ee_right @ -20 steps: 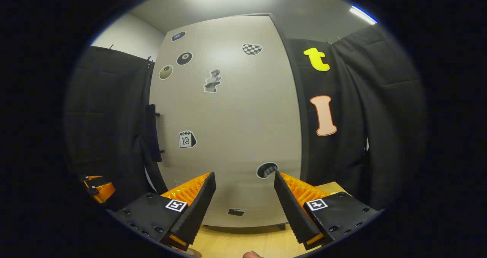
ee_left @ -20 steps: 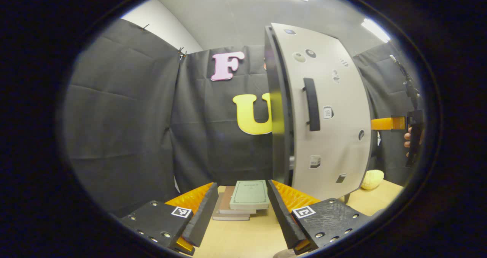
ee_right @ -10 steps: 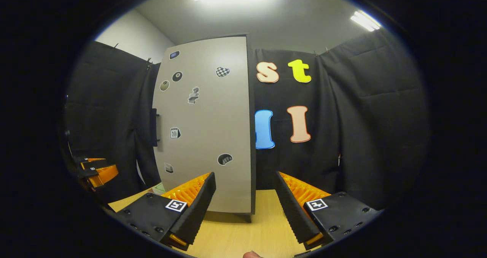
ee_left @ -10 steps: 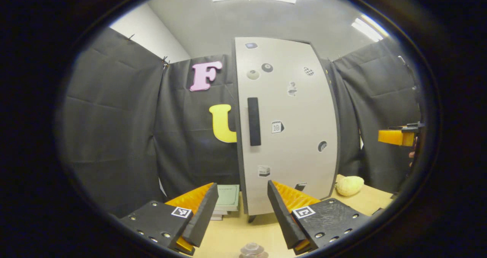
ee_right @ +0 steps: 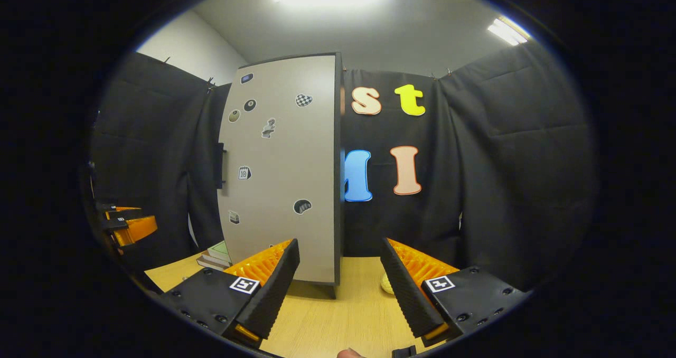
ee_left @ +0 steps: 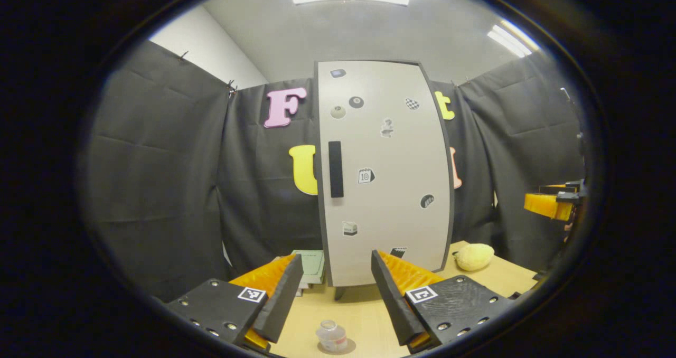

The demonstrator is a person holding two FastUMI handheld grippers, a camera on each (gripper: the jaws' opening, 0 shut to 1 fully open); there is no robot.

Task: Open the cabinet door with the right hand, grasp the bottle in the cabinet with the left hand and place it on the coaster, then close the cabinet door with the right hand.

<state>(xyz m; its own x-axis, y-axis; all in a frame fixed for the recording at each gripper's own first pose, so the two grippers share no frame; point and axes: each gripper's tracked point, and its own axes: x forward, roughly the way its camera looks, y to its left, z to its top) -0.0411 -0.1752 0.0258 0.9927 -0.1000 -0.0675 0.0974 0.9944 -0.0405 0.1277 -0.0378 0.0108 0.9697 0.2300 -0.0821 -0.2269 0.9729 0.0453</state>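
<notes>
Bottle [ee_left: 331, 336]: small, clear, capped; stands bottom centre of left gripper view on the wooden surface [ee_left: 359, 310]; coaster beneath uncertain. Likely light, rigid, slippery; grip mid-body. Cabinet door [ee_left: 383, 173]: shut, centre frame; black handle [ee_left: 336, 169] is the hold. Left hand-held gripper [ee_left: 331, 289]: open, empty. Right hand-held gripper [ee_right: 340, 279]: open, empty.

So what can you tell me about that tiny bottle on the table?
The small clear bottle looks like see-through plastic or glass, short and round, with a narrow neck and a pale band lower on its body. It stands upright on a round brownish coaster on the light wooden table, in front of the closed grey cabinet door. It sits low between the open fingers of the left tool, which don't touch it.
</notes>
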